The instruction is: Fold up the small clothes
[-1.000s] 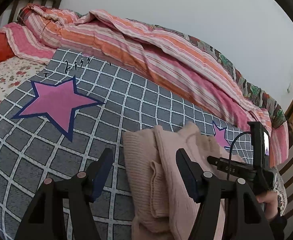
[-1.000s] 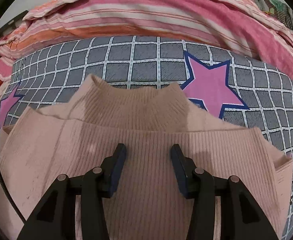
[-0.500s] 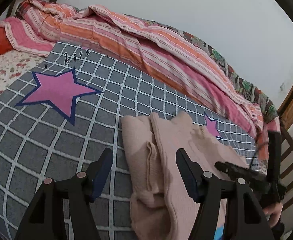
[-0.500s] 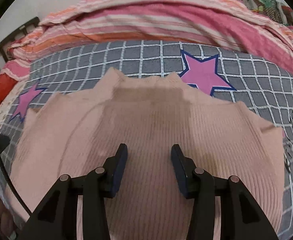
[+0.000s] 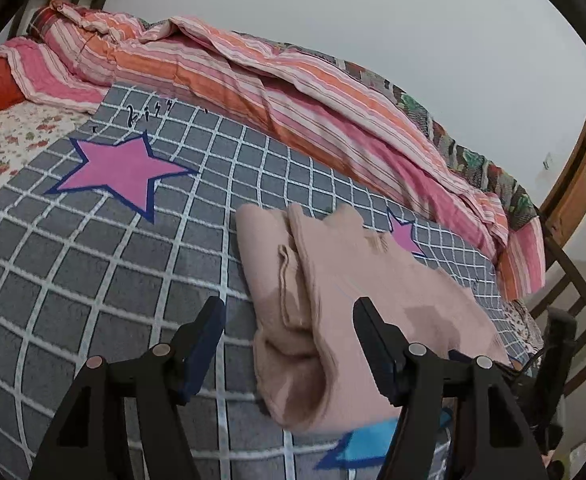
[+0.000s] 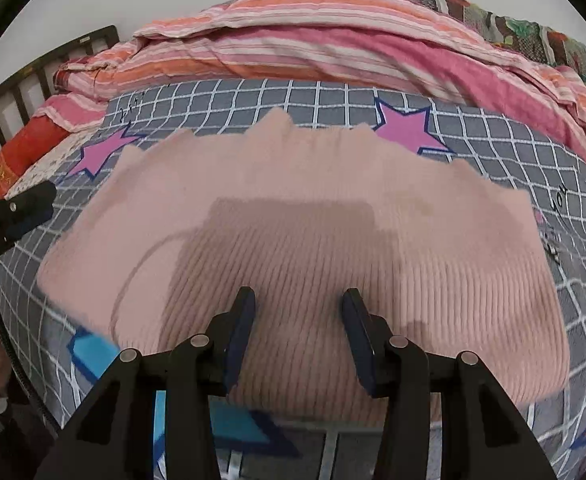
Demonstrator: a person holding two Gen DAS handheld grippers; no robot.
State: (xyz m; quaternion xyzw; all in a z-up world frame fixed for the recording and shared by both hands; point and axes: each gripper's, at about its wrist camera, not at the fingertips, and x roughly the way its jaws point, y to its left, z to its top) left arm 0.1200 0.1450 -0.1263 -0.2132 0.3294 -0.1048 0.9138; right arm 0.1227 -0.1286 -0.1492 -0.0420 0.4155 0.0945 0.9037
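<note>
A folded pink ribbed sweater [image 6: 313, 232] lies mid-frame on a grey checked blanket [image 5: 93, 272] on a bed. Both the left gripper [image 5: 289, 328] and right gripper [image 6: 298, 320] hover with fingers apart, holding nothing.

One pink sweater [image 6: 305, 216], two grippers, left [image 5: 289, 344] & right [image 6: 298, 338], one grid blanket [image 5: 93, 264] w/ two pink stars & one blue, one striped quilt [image 5: 253, 84].
</note>
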